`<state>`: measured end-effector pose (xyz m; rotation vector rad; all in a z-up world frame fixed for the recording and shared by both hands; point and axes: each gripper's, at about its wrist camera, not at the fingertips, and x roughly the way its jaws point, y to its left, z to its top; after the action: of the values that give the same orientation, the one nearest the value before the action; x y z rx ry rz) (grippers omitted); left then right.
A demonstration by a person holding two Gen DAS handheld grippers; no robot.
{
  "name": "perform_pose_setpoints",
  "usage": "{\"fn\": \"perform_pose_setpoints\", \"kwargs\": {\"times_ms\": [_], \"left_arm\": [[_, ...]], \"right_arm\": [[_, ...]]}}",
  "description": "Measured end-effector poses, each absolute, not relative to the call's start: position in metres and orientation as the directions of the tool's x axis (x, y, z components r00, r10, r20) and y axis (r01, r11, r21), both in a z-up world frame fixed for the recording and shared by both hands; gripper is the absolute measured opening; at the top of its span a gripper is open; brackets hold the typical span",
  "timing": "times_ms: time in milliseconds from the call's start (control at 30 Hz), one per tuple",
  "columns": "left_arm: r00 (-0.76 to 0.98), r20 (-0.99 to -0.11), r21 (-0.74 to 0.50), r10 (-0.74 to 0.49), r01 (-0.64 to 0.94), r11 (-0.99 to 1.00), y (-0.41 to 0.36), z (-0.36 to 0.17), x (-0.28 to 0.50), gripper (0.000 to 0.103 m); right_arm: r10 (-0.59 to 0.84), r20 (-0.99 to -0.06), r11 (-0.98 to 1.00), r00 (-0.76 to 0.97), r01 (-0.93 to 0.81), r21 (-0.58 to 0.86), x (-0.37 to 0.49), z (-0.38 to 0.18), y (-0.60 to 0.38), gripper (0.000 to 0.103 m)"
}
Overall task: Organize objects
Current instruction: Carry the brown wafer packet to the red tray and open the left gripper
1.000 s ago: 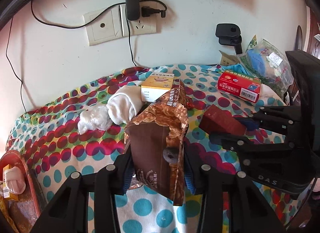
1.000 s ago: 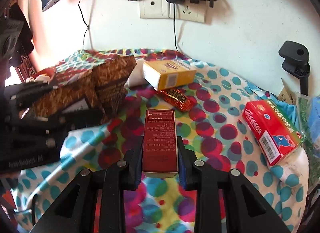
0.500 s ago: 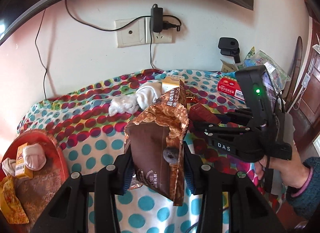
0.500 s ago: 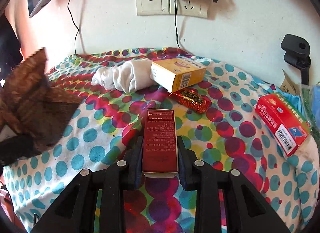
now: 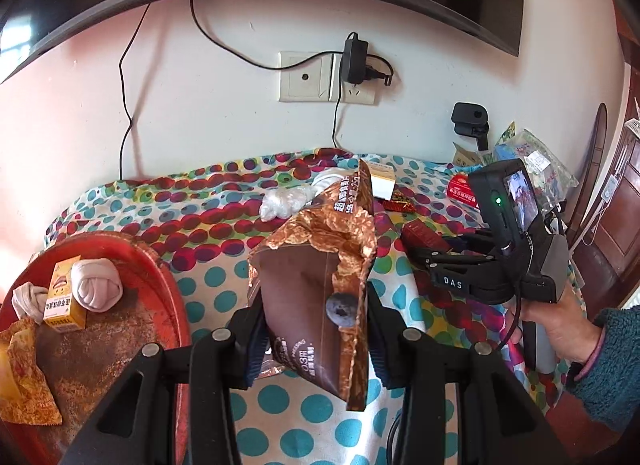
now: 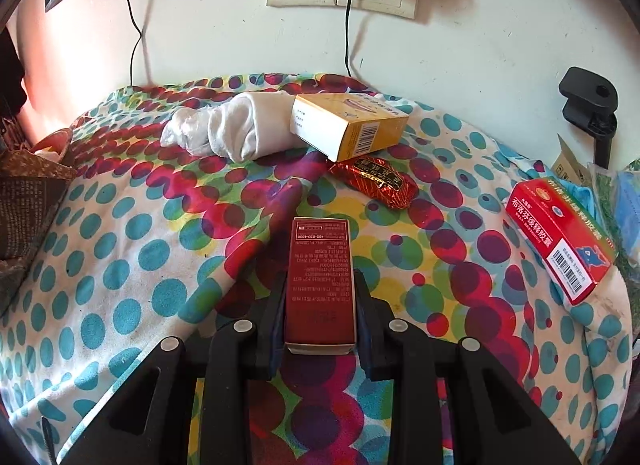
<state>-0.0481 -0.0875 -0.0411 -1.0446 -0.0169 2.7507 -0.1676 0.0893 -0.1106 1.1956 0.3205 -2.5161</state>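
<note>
Both grippers loaded over the spotted desk

Left gripper (image 5: 316,329) clamps a brown snack bag (image 5: 320,285); only its view shows the red tray (image 5: 160,285). Right gripper (image 6: 320,313) clamps a dark red box (image 6: 320,281).

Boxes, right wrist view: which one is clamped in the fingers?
The dark red box, held lengthwise. The yellow box and the bright red barcode box lie loose on the cloth.

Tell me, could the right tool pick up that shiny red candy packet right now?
Probably not yet: the right tool is shut on a dark red box, so it is occupied, though the red candy packet lies uncovered ahead.
</note>
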Motion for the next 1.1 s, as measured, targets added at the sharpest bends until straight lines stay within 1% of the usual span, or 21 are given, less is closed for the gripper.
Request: {"fn": "perform_pose_setpoints", "kwargs": {"times_ms": [133, 300, 433, 567, 667, 733, 800, 900, 1000, 1100], "left_arm": [[-0.747, -0.638, -0.101, 0.19, -0.163, -0.981, -0.098, -0.034, -0.045, 0.043], [-0.766, -0.625, -0.087, 0.152, -0.126, -0.988, -0.109, -0.026, -0.042, 0.043], [-0.783, -0.608, -0.113, 0.133, -0.081, -0.99, -0.122, -0.018, -0.04, 0.043], [-0.772, -0.624, -0.122, 0.123, -0.06, -0.991, -0.136, -0.01, -0.039, 0.043], [-0.774, -0.627, -0.062, 0.084, -0.057, -0.996, -0.141, -0.005, -0.032, 0.043], [-0.775, -0.627, -0.078, 0.081, -0.041, -0.996, -0.149, -0.006, -0.027, 0.043], [-0.757, -0.644, -0.105, 0.108, -0.052, -0.993, -0.154, -0.008, -0.029, 0.043], [-0.764, -0.641, -0.082, 0.075, -0.029, -0.996, -0.16, -0.007, -0.028, 0.043], [-0.762, -0.644, -0.09, 0.064, -0.008, -0.996, -0.169, -0.007, -0.028, 0.043], [-0.753, -0.656, -0.1, 0.055, 0.014, -0.995, -0.178, -0.008, -0.029, 0.043]], "right_arm": [[-0.199, -0.782, -0.921, -0.591, 0.385, -0.057, -0.168, -0.111, 0.09, 0.028], [-0.201, -0.783, -0.922, -0.589, 0.384, -0.051, -0.168, -0.111, 0.089, 0.028], [-0.204, -0.783, -0.922, -0.587, 0.384, -0.048, -0.168, -0.111, 0.09, 0.028], [-0.193, -0.782, -0.921, -0.593, 0.384, -0.064, -0.168, -0.11, 0.089, 0.028], [-0.199, -0.783, -0.922, -0.589, 0.383, -0.053, -0.167, -0.11, 0.089, 0.028], [-0.195, -0.782, -0.921, -0.592, 0.384, -0.061, -0.168, -0.11, 0.089, 0.028], [-0.189, -0.781, -0.921, -0.595, 0.384, -0.07, -0.168, -0.111, 0.089, 0.028], [-0.193, -0.782, -0.921, -0.593, 0.384, -0.064, -0.168, -0.11, 0.091, 0.028], [-0.206, -0.784, -0.923, -0.585, 0.382, -0.043, -0.17, -0.11, 0.092, 0.028], [-0.189, -0.782, -0.921, -0.593, 0.383, -0.068, -0.169, -0.11, 0.091, 0.028]]}}
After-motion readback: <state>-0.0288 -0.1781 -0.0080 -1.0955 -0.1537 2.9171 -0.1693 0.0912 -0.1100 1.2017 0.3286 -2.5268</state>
